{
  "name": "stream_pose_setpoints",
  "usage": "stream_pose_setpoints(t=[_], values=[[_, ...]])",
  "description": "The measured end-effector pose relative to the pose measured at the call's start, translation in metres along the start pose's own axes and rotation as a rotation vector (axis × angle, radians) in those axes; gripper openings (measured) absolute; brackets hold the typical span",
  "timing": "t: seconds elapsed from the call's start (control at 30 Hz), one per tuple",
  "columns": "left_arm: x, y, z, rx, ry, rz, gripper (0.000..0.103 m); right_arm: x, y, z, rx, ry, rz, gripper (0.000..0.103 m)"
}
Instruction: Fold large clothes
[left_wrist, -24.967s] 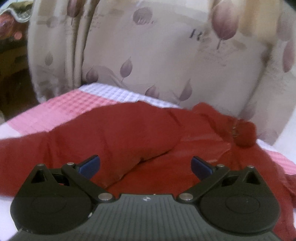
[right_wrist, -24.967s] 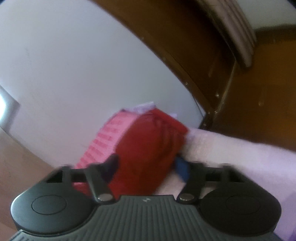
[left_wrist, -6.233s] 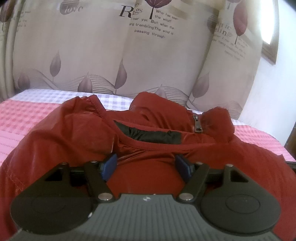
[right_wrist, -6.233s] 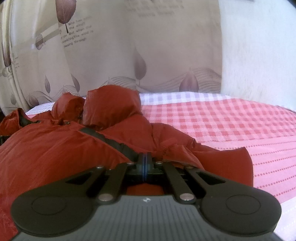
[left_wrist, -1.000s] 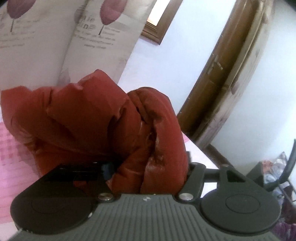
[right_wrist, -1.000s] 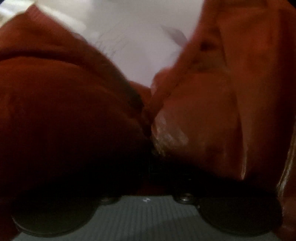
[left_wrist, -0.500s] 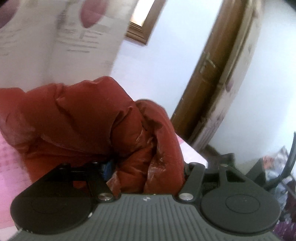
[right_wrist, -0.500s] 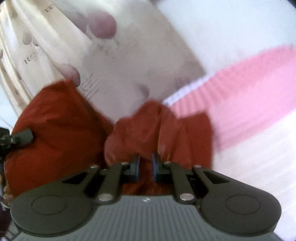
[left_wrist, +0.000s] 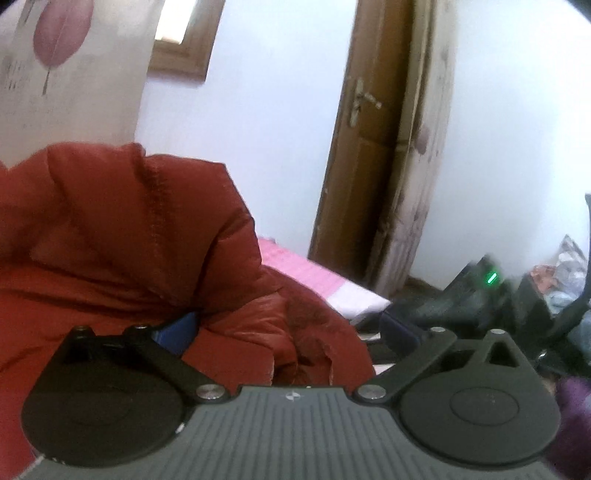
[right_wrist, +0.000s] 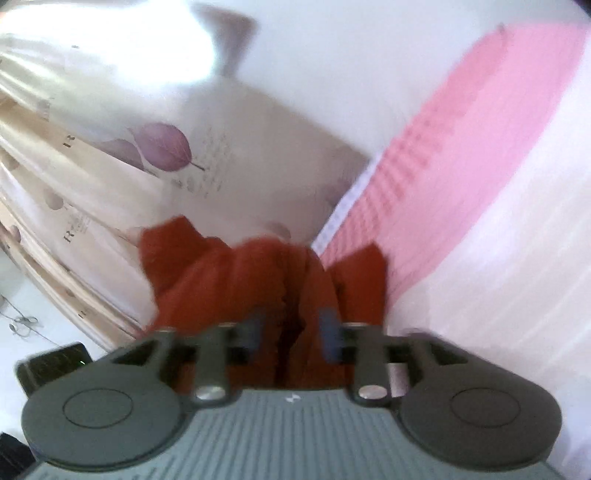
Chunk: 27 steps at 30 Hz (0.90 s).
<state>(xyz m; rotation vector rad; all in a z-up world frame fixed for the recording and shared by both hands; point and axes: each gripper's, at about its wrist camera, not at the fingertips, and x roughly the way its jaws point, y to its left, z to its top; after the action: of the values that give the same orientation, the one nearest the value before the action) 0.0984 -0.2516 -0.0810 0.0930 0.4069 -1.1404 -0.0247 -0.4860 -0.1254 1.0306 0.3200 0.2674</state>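
Note:
The red padded jacket (left_wrist: 122, 236) is bunched in a thick heap on the pink checked bed cover (left_wrist: 295, 266). My left gripper (left_wrist: 288, 330) is wide open, its jaws either side of a fold of the jacket without squeezing it. In the blurred right wrist view the jacket (right_wrist: 236, 280) lies ahead against the curtain. My right gripper (right_wrist: 293, 332) is open, a narrow fold of red fabric standing loose between its fingers.
A leaf-print curtain (right_wrist: 110, 155) hangs behind the bed. A brown wooden door (left_wrist: 369, 155) stands in the white wall on the right. Dark gear with a green light (left_wrist: 491, 278) and clutter sit on the floor past the bed corner.
Both grippers have opened and let go of the jacket. The left jaws spread wide; the right jaws widened from a narrow gap. The jacket has settled onto the bed.

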Motion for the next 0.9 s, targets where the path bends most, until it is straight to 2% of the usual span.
stream_pose_setpoints(t=[0.03,0.07,0.13,0.23,0.3,0.37,0.43,0.47,0.53,0.6,0.63,0.7,0.77,0.83,0.9], values=[[0.0,-0.003,-0.005,0.024,-0.026,0.005,0.102,-0.006,0.006,0.006,-0.006,-0.003,0.013,0.091],[-0.001,-0.008,-0.01,0.049,-0.054,0.005,0.102,-0.006,0.011,0.014,-0.007,0.006,0.046,0.1],[-0.002,-0.018,-0.017,0.097,-0.086,-0.003,0.102,-0.005,0.025,0.024,-0.01,0.046,0.103,0.103],[-0.003,-0.037,-0.026,0.192,-0.097,0.003,0.103,0.027,0.042,0.048,-0.052,0.129,0.099,0.103],[-0.002,-0.053,-0.032,0.289,-0.101,0.02,0.103,0.042,0.067,0.054,-0.142,0.203,0.083,0.103],[-0.003,-0.073,-0.04,0.407,-0.096,0.038,0.103,0.059,0.092,0.052,-0.29,0.256,0.046,0.097],[-0.006,-0.091,-0.045,0.482,-0.094,0.065,0.103,0.077,0.112,0.046,-0.499,0.293,-0.088,0.039],[-0.013,-0.099,-0.048,0.498,-0.09,0.076,0.103,0.085,0.114,0.045,-0.584,0.317,-0.14,0.039],[-0.031,-0.108,-0.056,0.476,-0.117,0.151,0.103,0.087,0.108,0.047,-0.607,0.32,-0.167,0.039],[-0.05,-0.107,-0.064,0.389,-0.155,0.244,0.103,0.081,0.104,0.044,-0.621,0.304,-0.187,0.039],[-0.059,-0.102,-0.067,0.332,-0.162,0.26,0.103,0.076,0.1,0.045,-0.591,0.29,-0.172,0.039],[-0.063,-0.09,-0.071,0.255,-0.158,0.226,0.103,0.062,0.09,0.047,-0.493,0.264,-0.108,0.04],[-0.054,-0.087,-0.069,0.279,-0.153,0.186,0.103,0.052,0.076,0.053,-0.367,0.217,-0.06,0.046],[-0.045,-0.094,-0.068,0.34,-0.18,0.19,0.103,0.046,0.078,0.057,-0.319,0.197,-0.058,0.075],[-0.031,-0.094,-0.067,0.359,-0.165,0.152,0.102,0.04,0.083,0.058,-0.317,0.199,-0.078,0.086]])
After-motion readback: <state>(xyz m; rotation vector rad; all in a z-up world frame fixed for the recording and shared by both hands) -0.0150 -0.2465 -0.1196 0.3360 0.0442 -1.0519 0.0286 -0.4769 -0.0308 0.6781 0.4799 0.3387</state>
